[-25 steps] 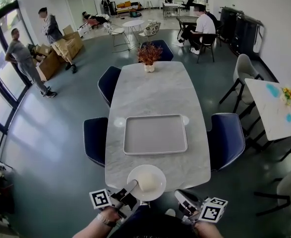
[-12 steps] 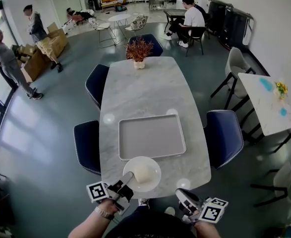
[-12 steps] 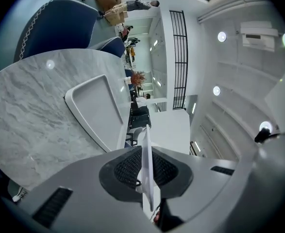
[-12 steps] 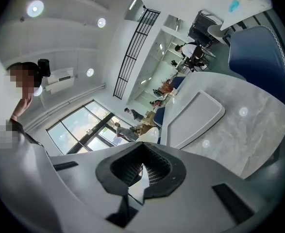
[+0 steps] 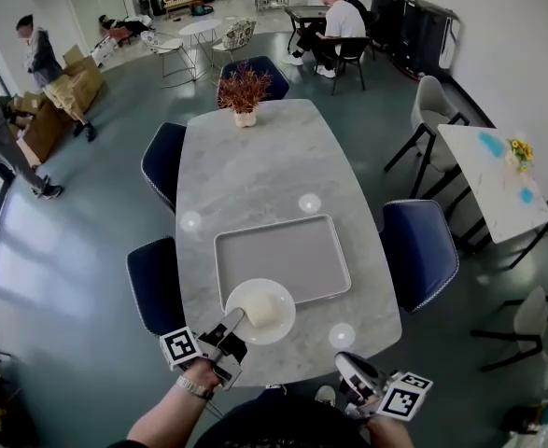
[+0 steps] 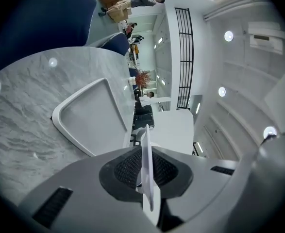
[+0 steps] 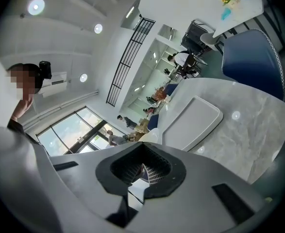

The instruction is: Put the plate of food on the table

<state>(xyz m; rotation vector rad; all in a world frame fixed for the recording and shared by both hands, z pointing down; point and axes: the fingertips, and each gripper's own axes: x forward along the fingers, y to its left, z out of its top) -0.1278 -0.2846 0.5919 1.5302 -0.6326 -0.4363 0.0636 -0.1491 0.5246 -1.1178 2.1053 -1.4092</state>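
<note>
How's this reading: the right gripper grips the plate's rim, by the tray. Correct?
No. The left gripper grips the plate by its rim, by the tray; the left gripper view shows the rim between its pads.

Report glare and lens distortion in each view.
Head view: round lamp reflections glare on the marble table; fisheye bows its edges. Left gripper view: black vignetted corners, the tray warped into a curve, the plate edge-on near the lens. Right gripper view: same vignette, ceiling lamps flare white.

White plate (image 5: 240, 300), grey tray (image 5: 283, 259), grey-veined marble table (image 5: 255, 171).
</note>
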